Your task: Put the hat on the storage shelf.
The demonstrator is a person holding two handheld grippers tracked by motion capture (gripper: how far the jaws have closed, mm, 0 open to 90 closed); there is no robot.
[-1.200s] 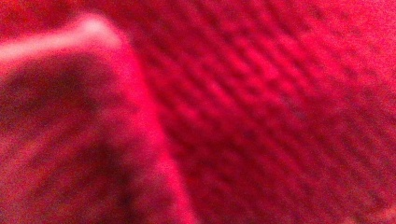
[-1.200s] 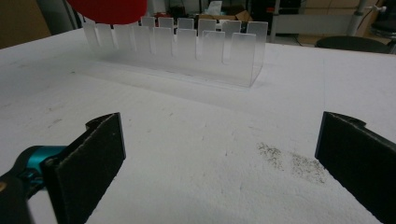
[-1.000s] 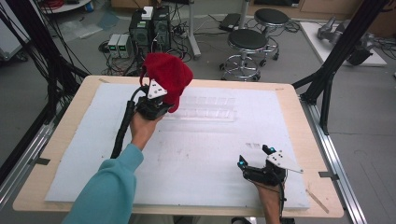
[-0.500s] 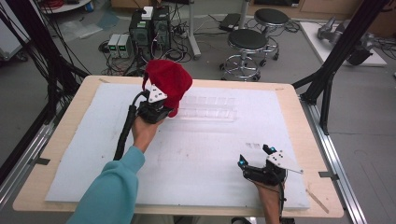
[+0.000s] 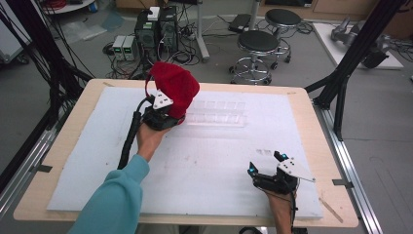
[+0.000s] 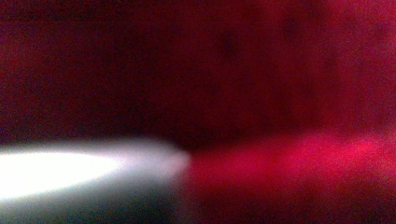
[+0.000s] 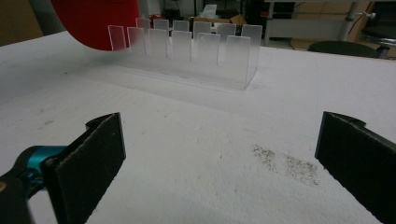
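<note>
Draping over the left gripper (image 5: 163, 114), the red cloth (image 5: 173, 90) sits at the clear slotted rack's (image 5: 216, 113) left end on the counter (image 5: 73, 112) — jaws just opening, hidden in red blur. Right gripper (image 5: 265, 168) rests near — its own view shows jaws wide apart, empty.

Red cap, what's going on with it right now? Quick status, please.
Left gripper at the red cap, jaws just been opening, grip unclear. Cap at the left end of the clear rack. Right gripper open, empty, resting near table edge. Nothing in the way.
</note>
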